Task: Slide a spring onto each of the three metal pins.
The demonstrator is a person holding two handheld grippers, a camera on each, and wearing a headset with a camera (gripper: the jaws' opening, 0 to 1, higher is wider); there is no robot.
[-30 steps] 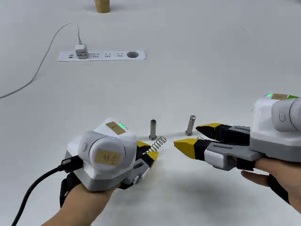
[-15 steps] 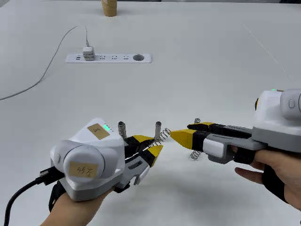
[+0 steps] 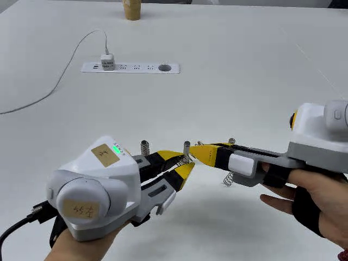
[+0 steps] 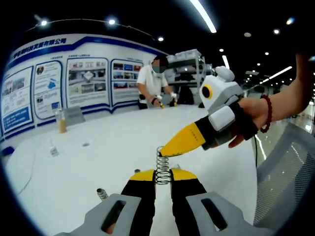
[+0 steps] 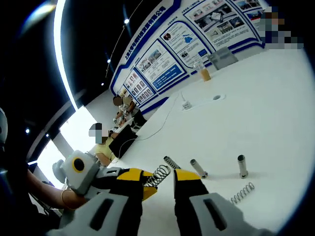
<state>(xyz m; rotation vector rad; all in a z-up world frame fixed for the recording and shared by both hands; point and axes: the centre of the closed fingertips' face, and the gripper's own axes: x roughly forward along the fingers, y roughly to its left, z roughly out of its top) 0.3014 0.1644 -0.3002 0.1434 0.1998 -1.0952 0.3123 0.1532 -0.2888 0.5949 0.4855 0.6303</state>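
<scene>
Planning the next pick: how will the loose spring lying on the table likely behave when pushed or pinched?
The loose spring lies on its side on the smooth table, so a nudge would probably roll or skid it. Its thin open coils look light and squashy; a pinch may flex it or flick it out.

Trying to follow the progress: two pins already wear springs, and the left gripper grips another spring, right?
Only one pin wears a spring, as the right gripper view shows; two pins stand bare. The left gripper does grip another spring.
</scene>
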